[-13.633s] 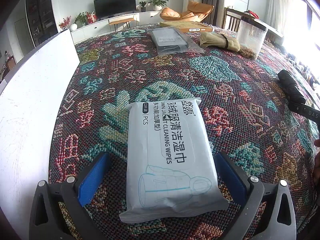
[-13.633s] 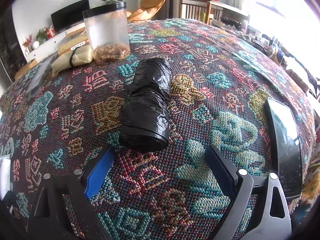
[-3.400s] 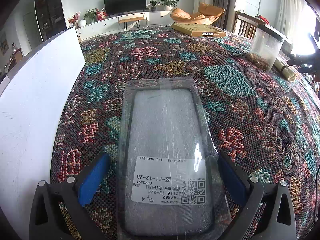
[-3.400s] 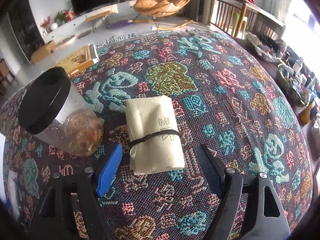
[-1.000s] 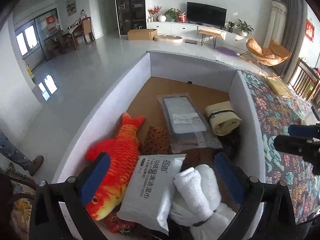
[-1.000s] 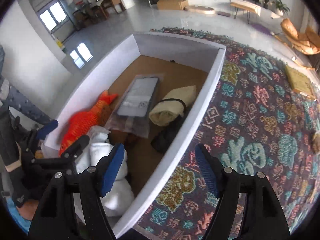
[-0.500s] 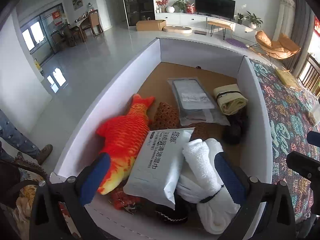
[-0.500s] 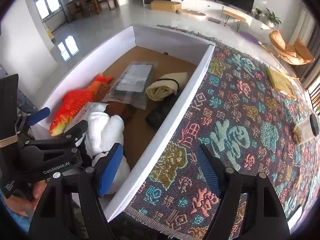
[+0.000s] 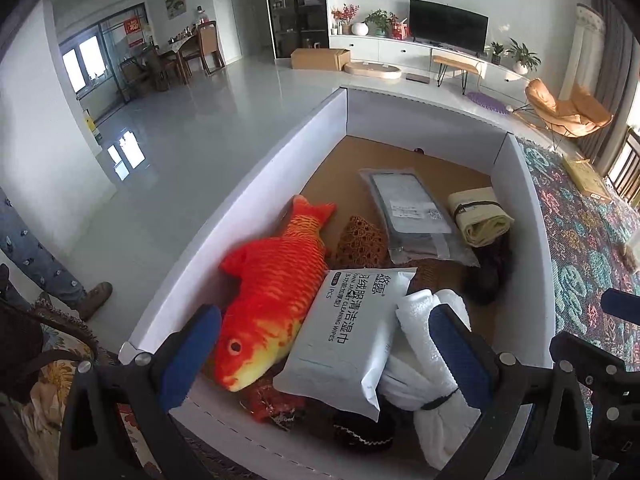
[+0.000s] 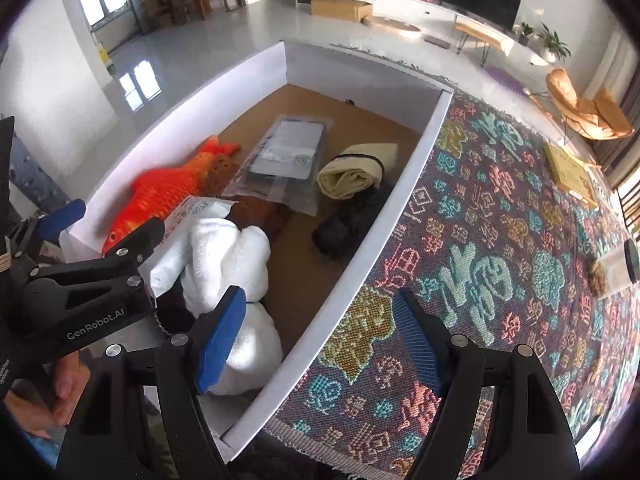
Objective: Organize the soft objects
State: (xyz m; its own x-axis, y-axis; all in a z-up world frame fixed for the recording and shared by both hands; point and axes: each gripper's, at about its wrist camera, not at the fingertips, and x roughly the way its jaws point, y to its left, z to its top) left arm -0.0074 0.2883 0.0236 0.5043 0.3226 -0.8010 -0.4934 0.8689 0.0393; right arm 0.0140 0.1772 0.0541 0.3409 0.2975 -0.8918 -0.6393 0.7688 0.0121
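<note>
Claws are sitting nearest in both views: the left claw [image 9: 324, 344] is hanging over the near end of the white box [image 9: 256, 200] with its pads spread and nothing between them, and the right claw [image 10: 320, 340] is hovering astride the box's right wall, pads likewise apart and empty. Just beyond the left claw, toward 12 o'clock, a wipes pack [image 9: 352, 328] is lying between an orange plush fish [image 9: 276, 284] at 10 o'clock and a rolled white towel [image 9: 424, 364] at 1 o'clock. Farther in, a clear-bagged flat packet [image 9: 408, 208] is resting on the box floor, with a banded yellow cloth roll [image 9: 480, 216] at its right and a black roll [image 10: 348, 220] just nearer against the right wall. Beyond the wall, on the patterned cloth surface [image 10: 500, 240], a lidded jar [image 10: 616, 268] is standing far off at 3 o'clock and a flat cardboard packet [image 10: 568, 172] at 1 o'clock. Judging by this, the soft things are already gathered in the box and the job is looking nearly finished; the next move is probably calling for a check of the surface for leftovers, or a tidy of the crowded near end.
</note>
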